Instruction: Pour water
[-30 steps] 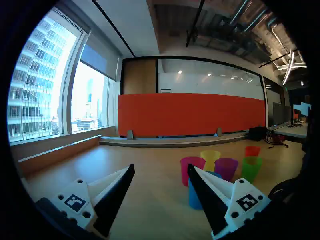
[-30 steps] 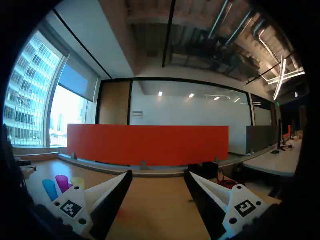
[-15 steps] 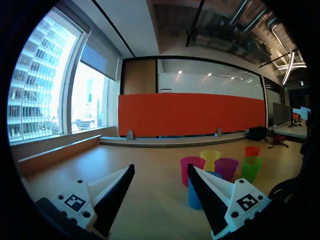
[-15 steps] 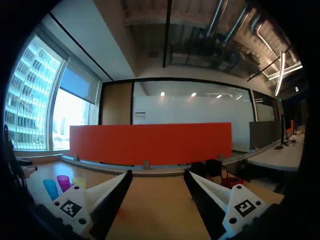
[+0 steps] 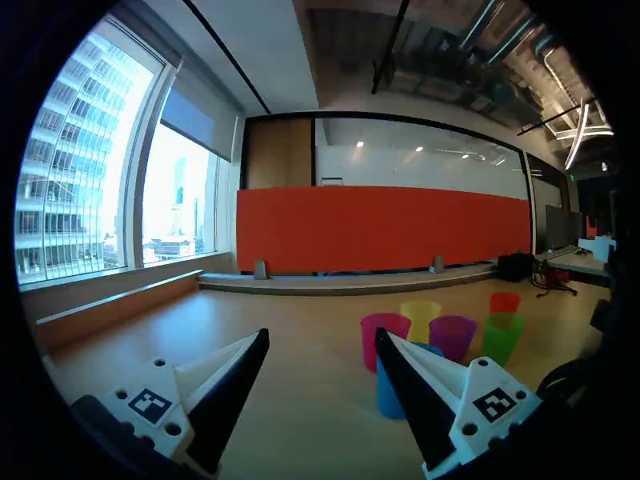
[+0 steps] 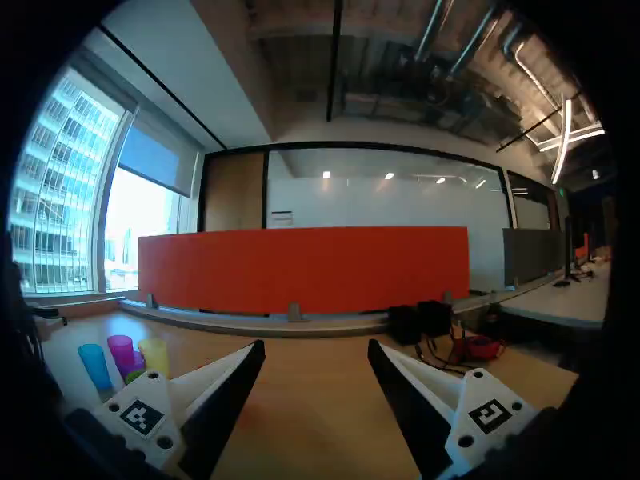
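Observation:
Several coloured plastic cups stand together on the wooden table [image 5: 304, 336]: a pink cup [image 5: 376, 332], a yellow cup [image 5: 420, 316], a purple cup [image 5: 452, 334], a green cup [image 5: 502, 334], a red cup [image 5: 504, 302] and a blue cup [image 5: 388, 392] partly behind my finger. My left gripper [image 5: 320, 344] hangs open just left of the cups, holding nothing. In the right gripper view the blue cup [image 6: 96, 366], purple cup [image 6: 122, 352] and yellow cup [image 6: 154, 356] sit at far left. My right gripper [image 6: 314, 352] is open over bare wood.
A long orange partition [image 5: 384, 228] runs along the table's far edge. Tall windows [image 5: 72, 184] fill the left side. Black bags and a red item [image 6: 448, 332] lie at the far right of the table, with desks [image 6: 560, 300] beyond.
The right gripper view has tilted down and shifted, so the cups and partition sit higher and more table shows. The left gripper has stayed still.

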